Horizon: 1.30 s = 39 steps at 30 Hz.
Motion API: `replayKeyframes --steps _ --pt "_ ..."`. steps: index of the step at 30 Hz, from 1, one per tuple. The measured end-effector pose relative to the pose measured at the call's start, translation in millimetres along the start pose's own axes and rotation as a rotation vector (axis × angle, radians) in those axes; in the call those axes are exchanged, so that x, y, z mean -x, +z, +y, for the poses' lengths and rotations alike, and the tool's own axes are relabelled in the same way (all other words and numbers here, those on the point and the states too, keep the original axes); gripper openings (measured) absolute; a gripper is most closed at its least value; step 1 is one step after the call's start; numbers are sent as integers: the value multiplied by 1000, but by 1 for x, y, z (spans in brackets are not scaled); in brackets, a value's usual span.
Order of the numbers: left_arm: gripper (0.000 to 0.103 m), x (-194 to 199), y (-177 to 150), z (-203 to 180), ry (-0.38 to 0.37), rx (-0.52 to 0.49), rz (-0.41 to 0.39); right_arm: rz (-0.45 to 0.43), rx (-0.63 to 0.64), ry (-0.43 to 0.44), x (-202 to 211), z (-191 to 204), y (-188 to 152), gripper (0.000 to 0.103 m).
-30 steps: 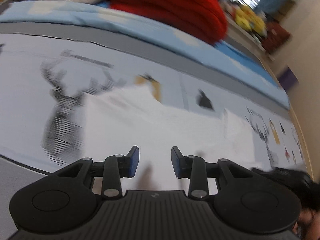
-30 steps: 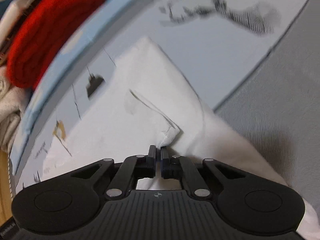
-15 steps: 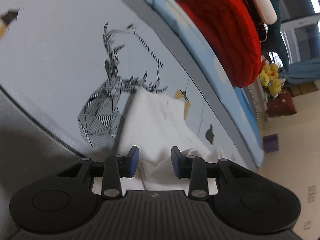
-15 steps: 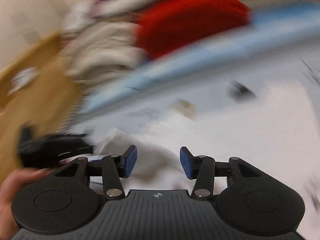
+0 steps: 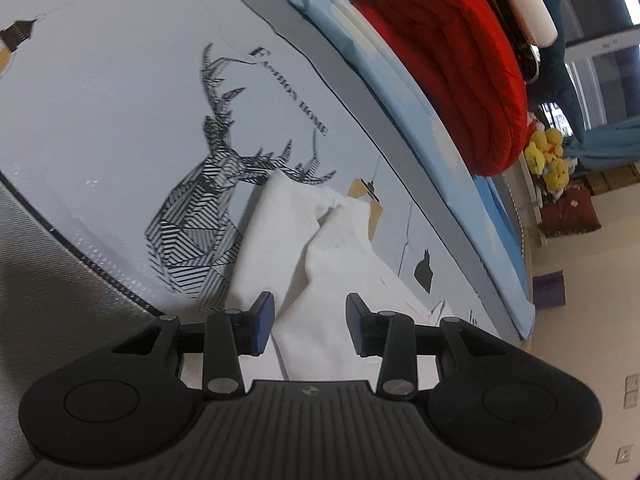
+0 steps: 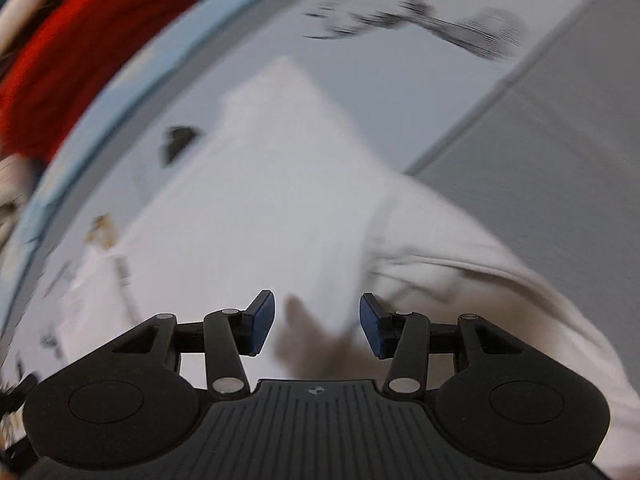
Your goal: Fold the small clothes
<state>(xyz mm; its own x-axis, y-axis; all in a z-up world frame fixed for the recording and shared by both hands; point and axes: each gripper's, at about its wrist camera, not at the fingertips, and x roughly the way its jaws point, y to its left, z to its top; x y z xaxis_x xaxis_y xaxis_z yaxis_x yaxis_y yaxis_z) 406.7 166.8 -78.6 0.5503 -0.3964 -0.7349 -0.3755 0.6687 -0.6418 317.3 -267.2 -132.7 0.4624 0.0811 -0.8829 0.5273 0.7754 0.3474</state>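
Note:
A small white garment lies on a pale bedsheet printed with a deer. In the left wrist view its upper part is folded over with a raised crease. My left gripper is open and empty, low over the garment's near edge. In the right wrist view the same white garment fills the middle, blurred by motion. My right gripper is open and empty just above the cloth.
A rolled red blanket lies on a light blue cover along the far side; it also shows in the right wrist view. Yellow plush toys sit beyond. A grey band edges the sheet.
My right gripper let go of the white cloth, opened, swung away and came back over the garment. My left gripper moved in closer along the garment, still open.

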Motion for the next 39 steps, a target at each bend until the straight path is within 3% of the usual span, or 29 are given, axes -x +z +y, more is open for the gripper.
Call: replayKeyframes --steps 2,6,8,10,13,17,20,21,24,25,26,27,28,30,33,35,37,39 --pt "42 -6 -4 -8 -1 -24 1 9 -27 -26 -3 -6 0 50" --pt "42 -21 -19 -37 -5 -123 7 56 -53 15 -15 -10 2 50" --pt "45 -31 -30 -59 14 -213 -3 61 -45 32 -13 -7 1 42" --pt "50 -41 -45 -78 36 -301 -13 65 -47 43 -13 -7 0 23" --pt "57 -62 -70 -101 99 -417 -25 70 -59 64 -11 -9 2 12" --pt "65 -96 -94 -111 189 -495 4 65 -90 114 -7 -14 6 8" --pt "64 -110 -110 -110 276 -580 -15 45 -137 182 2 -20 10 8" --pt "63 -111 -113 -113 301 -615 -23 38 -152 203 4 -22 12 8" --pt "30 -110 -117 -117 390 -683 -57 22 -200 257 11 -27 17 7" --pt "14 -108 -114 -114 400 -668 -71 22 -200 257 11 -27 17 7" --pt "7 -103 -109 -110 399 -622 -83 21 -207 262 11 -27 18 7" --pt "7 -96 -100 -105 395 -569 -102 19 -223 271 11 -28 19 7" --pt "6 -88 -92 -103 382 -520 -129 20 -231 276 11 -30 19 7" --pt "6 -62 -80 -104 271 -434 -207 18 -246 287 11 -32 23 7" --pt "5 -16 -66 -103 23 -321 -365 7 -279 308 13 -39 28 6" --pt "6 7 -61 -95 -134 -242 -434 -46 -341 354 20 -49 35 6" --pt "5 18 -59 -84 -237 -174 -431 -203 -412 421 44 -66 42 6" --pt "5 17 -60 -70 -241 -117 -377 -247 -429 429 51 -71 41 6"
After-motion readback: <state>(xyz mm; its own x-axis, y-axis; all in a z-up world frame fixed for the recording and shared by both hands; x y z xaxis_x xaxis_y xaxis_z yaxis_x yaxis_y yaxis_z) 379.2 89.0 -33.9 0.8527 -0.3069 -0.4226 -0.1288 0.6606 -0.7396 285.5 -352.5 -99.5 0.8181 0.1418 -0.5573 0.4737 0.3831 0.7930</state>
